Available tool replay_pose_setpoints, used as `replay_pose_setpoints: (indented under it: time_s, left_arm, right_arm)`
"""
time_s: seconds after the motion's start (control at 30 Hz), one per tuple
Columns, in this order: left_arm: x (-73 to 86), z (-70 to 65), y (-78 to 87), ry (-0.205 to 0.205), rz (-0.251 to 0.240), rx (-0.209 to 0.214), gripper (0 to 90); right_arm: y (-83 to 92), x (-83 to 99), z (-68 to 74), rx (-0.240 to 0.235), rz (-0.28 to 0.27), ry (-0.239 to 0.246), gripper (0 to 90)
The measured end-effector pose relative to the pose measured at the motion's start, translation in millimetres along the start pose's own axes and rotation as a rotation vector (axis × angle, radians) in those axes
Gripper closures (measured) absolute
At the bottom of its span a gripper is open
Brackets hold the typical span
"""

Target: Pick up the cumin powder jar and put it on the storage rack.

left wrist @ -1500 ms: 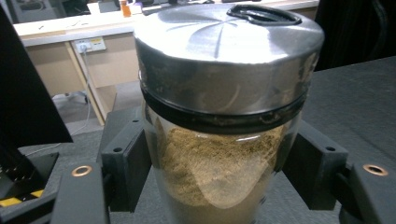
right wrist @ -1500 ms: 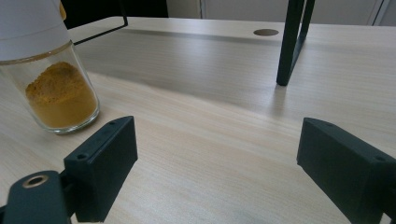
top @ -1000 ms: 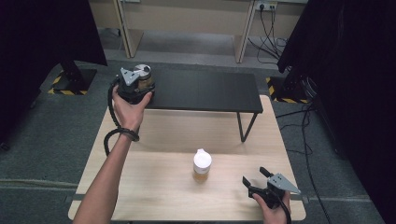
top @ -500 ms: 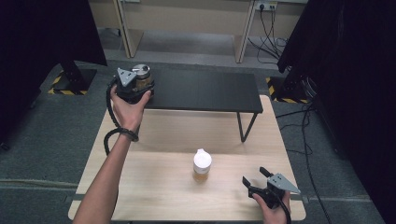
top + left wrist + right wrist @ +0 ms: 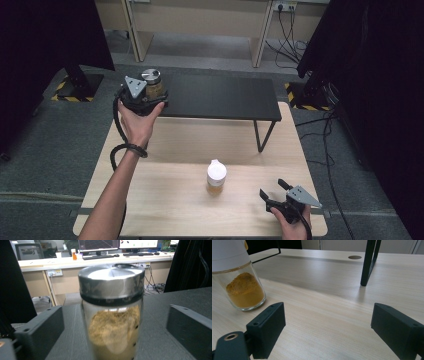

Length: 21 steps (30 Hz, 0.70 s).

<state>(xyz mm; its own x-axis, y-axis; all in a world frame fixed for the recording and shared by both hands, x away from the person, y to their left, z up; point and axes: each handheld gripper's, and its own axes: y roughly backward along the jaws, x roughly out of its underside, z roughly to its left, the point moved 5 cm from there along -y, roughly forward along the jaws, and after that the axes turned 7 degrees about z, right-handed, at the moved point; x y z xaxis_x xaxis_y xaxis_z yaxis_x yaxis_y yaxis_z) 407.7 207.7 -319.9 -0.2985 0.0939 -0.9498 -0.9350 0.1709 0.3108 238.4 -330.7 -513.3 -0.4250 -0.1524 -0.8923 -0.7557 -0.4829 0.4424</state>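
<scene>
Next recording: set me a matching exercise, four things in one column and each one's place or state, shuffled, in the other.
Things:
1. jar with steel lid
2. jar with white cap
3. left hand-held gripper
4. right hand-held gripper

Places or states:
A. stands on the wooden table, holding orange powder
B. low at the table's near right corner, jaws apart with nothing between them
C. stands on the black shelf, between open jaws
D. at the shelf's left end, jaws just opened and clear of the glass

Pairs: 1-C, 2-A, 3-D, 4-B

open wood around white-capped jar (image 5: 216,176), shelf leg (image 5: 257,136) behind, steel-lidded jar (image 5: 111,312) between open jaws
</scene>
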Motion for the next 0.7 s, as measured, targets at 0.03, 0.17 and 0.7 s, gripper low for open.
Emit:
replay_pose_setpoints:
  time_s: [0.03,0.17,0.7]
  left_arm:
    - [0.4,-0.1,0.4,0.002,0.007,-0.008,0.0]
    - [3.6,0.8,4.5,-0.008,0.013,-0.011,0.0]
    - [4.8,0.0,26.7,-0.008,-0.007,0.005,0.0]
  right_arm:
    - [0.0,0.0,0.0,0.0,0.0,0.0,12.4]
    - [0.1,0.1,0.5,0.002,0.0,0.002,12.4]
    - [0.2,0.4,0.2,0.001,-0.003,0.0,12.4]
